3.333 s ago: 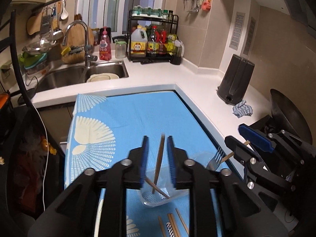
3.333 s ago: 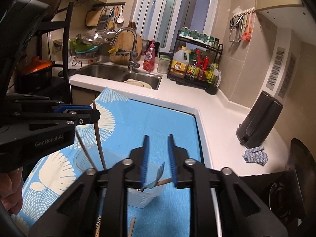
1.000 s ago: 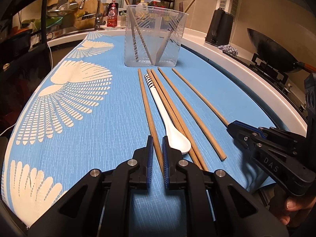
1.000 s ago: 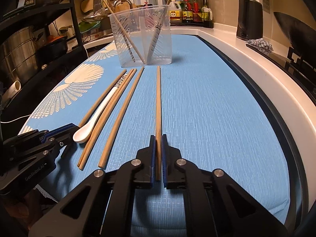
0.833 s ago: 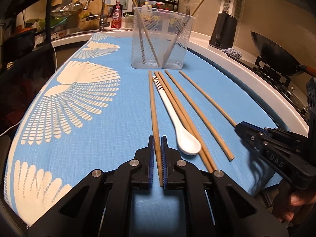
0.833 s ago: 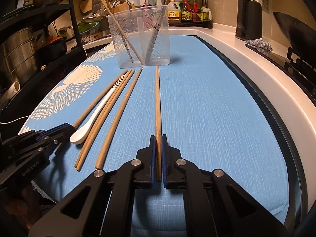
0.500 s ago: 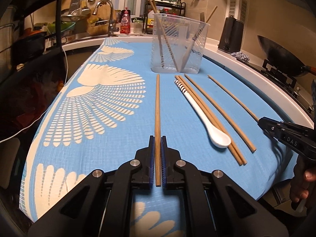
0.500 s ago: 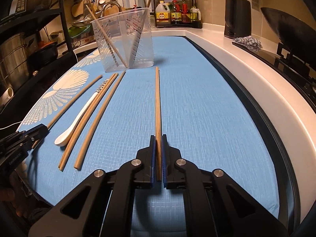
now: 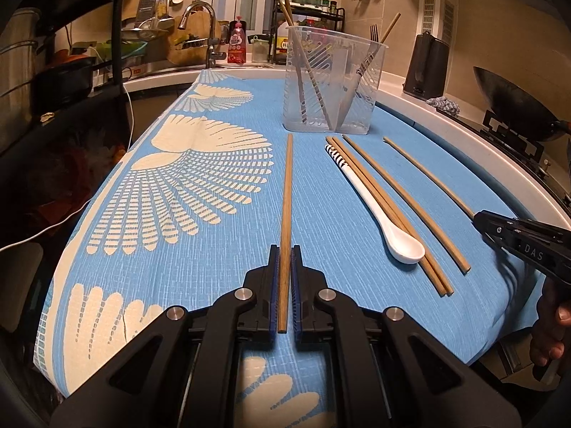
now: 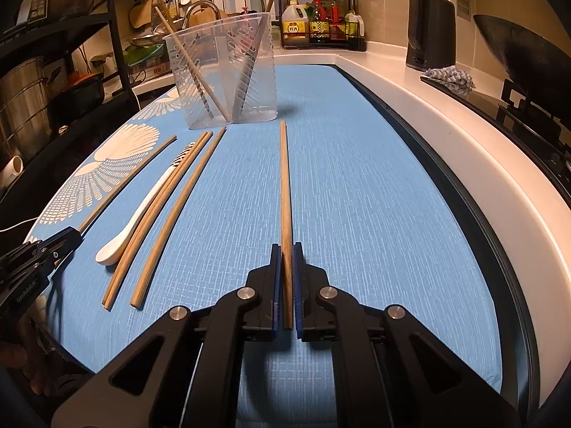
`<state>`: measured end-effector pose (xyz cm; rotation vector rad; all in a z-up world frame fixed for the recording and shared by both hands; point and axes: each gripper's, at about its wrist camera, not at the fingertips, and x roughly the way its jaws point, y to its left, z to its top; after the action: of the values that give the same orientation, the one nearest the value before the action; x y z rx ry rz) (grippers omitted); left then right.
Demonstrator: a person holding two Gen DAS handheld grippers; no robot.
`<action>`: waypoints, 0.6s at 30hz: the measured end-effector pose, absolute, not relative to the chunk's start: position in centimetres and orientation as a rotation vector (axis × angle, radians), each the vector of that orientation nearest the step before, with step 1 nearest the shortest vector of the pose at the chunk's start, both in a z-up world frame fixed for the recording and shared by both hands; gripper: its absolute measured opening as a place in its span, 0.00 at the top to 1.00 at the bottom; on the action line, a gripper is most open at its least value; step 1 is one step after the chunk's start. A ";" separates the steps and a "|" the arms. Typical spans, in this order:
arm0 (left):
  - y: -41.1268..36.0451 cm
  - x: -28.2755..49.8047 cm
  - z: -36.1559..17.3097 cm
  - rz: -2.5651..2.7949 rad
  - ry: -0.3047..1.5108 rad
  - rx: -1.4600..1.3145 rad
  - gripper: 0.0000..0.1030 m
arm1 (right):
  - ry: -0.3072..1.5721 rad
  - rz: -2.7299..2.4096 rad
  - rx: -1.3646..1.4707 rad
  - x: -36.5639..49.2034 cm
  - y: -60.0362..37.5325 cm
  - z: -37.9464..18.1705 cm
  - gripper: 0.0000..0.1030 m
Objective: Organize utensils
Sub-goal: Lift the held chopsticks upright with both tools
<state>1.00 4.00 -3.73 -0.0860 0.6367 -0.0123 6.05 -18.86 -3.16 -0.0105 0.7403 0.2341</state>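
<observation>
Left wrist: left gripper [image 9: 284, 260] clamped on a chopstick [image 9: 286, 192] lying along the blue cloth [image 9: 221, 278], tip toward the clear holder [image 9: 333, 82]. White spoon [image 9: 378, 210] and three loose chopsticks to its right. Only here: fork in the holder, right gripper [image 9: 480, 218] low at right.

Right wrist: right gripper [image 10: 284, 251] clamped on its own chopstick [image 10: 284, 185], apart from the loose ones. Only here: left gripper [image 10: 73, 233] at the left edge, kettle [image 10: 430, 35] unobstructed.

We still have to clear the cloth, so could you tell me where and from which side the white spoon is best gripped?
Take the white spoon by its slim handle, probably mid-length, coming from above with the jaws across it. The bowl is wide and rounded, and the chopsticks lie tight along its right side, so a low sideways approach would likely knock them.
</observation>
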 end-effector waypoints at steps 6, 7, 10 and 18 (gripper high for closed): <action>3.6 0.6 -3.8 0.005 0.627 -0.080 0.94 | 0.741 0.235 -0.009 6.1 -18.8 -3.1 0.93; 3.5 0.6 -3.8 0.006 0.627 -0.077 0.94 | 0.741 0.235 -0.008 6.0 -18.8 -3.2 0.93; 3.5 0.5 -3.8 0.007 0.623 -0.074 0.94 | 0.737 0.234 -0.011 6.0 -18.7 -3.2 0.93; 3.2 0.4 -3.8 0.010 0.616 -0.065 0.94 | 0.732 0.235 -0.016 5.9 -18.7 -3.3 0.93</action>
<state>0.42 3.25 -3.82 -0.0650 0.6157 0.0102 5.88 -18.67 -3.30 -0.0157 0.7324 0.2351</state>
